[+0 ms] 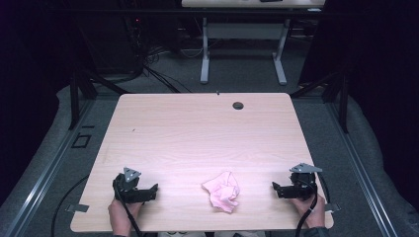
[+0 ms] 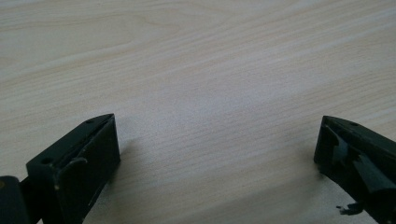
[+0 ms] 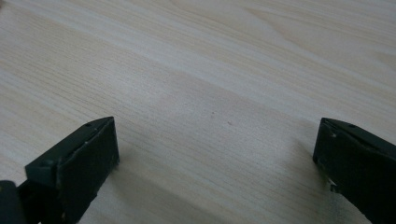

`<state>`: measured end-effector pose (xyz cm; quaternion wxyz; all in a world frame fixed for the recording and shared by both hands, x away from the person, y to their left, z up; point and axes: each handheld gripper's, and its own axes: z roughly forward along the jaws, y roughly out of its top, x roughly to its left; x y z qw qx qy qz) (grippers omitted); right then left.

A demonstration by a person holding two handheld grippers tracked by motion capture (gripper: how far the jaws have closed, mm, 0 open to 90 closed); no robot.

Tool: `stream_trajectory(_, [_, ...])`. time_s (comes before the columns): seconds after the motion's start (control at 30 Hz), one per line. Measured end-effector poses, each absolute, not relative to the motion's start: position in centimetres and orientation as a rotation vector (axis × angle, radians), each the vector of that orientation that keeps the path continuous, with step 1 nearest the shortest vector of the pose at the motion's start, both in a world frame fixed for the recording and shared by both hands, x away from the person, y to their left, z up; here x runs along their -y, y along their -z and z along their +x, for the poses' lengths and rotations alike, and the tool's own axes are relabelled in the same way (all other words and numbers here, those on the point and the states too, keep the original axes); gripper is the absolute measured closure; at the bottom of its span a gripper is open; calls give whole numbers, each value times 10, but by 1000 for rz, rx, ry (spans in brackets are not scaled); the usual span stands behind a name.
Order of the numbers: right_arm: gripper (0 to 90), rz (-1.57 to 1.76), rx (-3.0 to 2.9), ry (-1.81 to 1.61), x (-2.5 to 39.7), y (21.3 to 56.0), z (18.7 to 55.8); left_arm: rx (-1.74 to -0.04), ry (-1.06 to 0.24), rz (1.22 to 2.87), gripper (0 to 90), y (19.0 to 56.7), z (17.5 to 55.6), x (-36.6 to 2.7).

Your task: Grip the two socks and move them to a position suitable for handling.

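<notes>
Pink cloth (image 1: 222, 191) lies crumpled near front edge of table (image 1: 197, 133), right of centre, between both grippers, touching neither. No readable writing on it. Left gripper (image 1: 154, 191) rests at near-left, jaws spread wide, bare wood between them in left gripper view (image 2: 217, 140). Right gripper (image 1: 274, 189) at near-right, close to table's right edge, jaws likewise wide apart, holding nothing (image 3: 217, 140). Far half of table open; round cable hole (image 1: 238, 105) near far edge. Second desk (image 1: 242, 34) beyond, well apart.
</notes>
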<state>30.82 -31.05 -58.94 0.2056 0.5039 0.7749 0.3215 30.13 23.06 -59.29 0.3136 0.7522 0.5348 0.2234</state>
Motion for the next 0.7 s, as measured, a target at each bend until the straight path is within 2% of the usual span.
stream_trajectory(0.53, [0,1374,-2214,-893,308,587,311,-1402,-589,1985,1,593,302,-230])
stream_trajectory(0.7, [0,1326,-2249,-923,296,574,309,-1402,-588,1985,1,593,302,-230])
